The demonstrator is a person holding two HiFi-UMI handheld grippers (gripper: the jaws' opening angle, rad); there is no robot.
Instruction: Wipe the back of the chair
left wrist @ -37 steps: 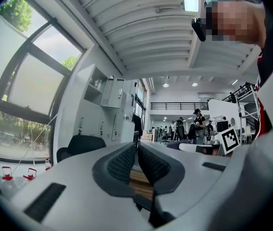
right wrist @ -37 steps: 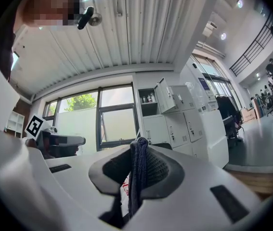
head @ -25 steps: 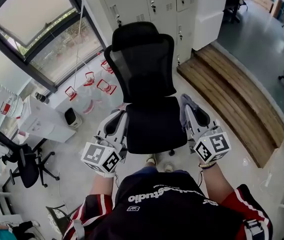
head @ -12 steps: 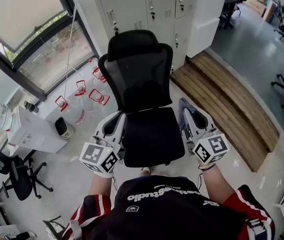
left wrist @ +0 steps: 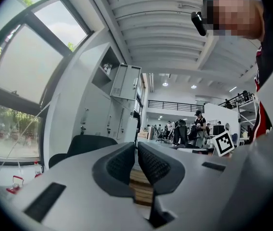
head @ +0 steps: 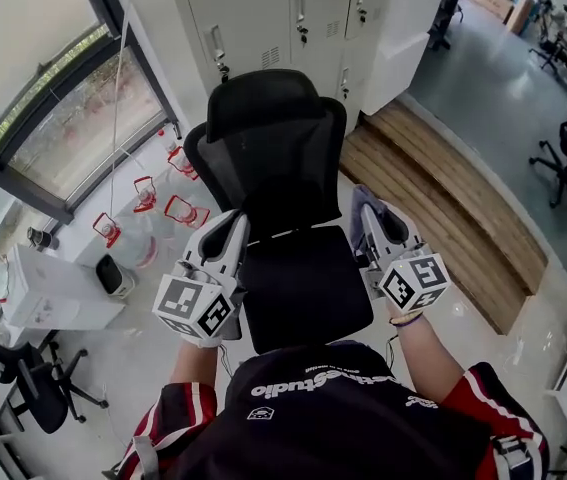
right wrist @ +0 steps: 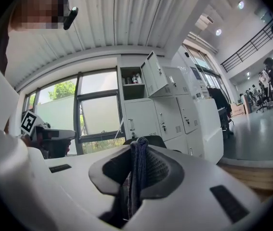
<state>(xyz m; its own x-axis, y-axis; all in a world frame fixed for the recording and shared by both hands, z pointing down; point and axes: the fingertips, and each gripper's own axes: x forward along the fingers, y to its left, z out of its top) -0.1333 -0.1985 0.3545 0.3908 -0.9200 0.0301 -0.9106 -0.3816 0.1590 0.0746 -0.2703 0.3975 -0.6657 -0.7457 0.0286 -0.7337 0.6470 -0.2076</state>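
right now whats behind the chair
Behind the black chair stand white lockers, with a wooden step to one side and red-handled water jugs under the window on the other. The chair covers the lockers' lower part and the floor between them.

A black office chair [head: 278,168] with a mesh back and headrest stands upright just in front of the grey lockers [head: 263,13], its back towards them. A bluish-grey cloth [right wrist: 135,186] hangs pinched in the right gripper [right wrist: 138,153], farther from the lockers than the chair's back

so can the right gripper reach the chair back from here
Probably yes: the right gripper, shut on the cloth, is held close, with nothing visible between it and the backrest.
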